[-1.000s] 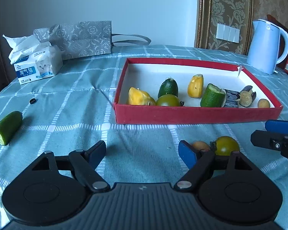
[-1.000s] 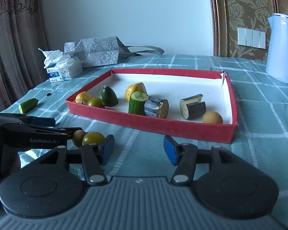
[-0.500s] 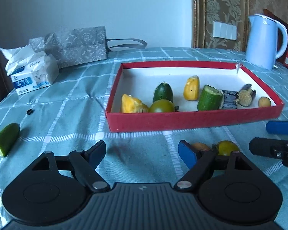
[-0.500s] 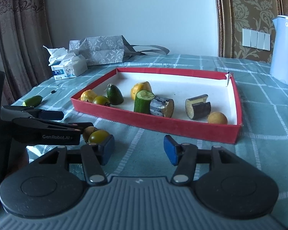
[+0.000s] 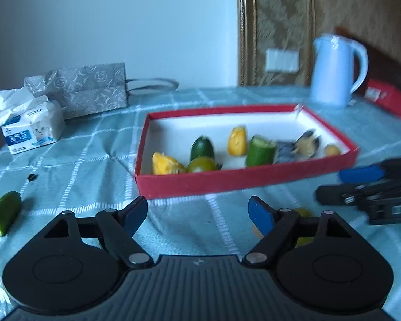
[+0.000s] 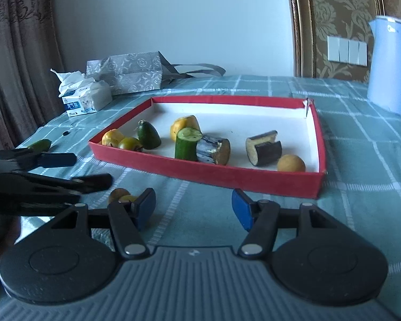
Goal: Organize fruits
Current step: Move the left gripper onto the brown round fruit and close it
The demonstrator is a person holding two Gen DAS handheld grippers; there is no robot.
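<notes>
A: Teal checked cloth [image 6: 361, 139] covers the table, and on it sits a shallow red cardboard tray with a white floor [image 6: 227, 175]. Where are the loose fruits?

B: 2 small ones, a yellow-green round tomato [image 6: 127, 198] and a brownish round fruit [image 6: 118, 194], lie on the cloth in front of the tray, just beside the left fingertip of the right gripper [image 6: 193, 207]. Its jaws stand apart with only cloth between them.

A: And the left gripper [image 5: 197, 212]?

B: Spread wide, empty. The same 2 fruits sit behind its right finger, mostly hidden. A cut green cucumber piece [image 5: 2, 212] lies well off to its left.

A: What differs from 1 second ago?

B: The right jaws have just been opening, nothing between them. In the left view the tray sits further back and more to the right, and the tomato is now largely covered by the finger.

A: Inside the tray?

B: Yellow pieces, green pieces, eggplant chunks, 1 round tan fruit [image 6: 290, 163].
</notes>
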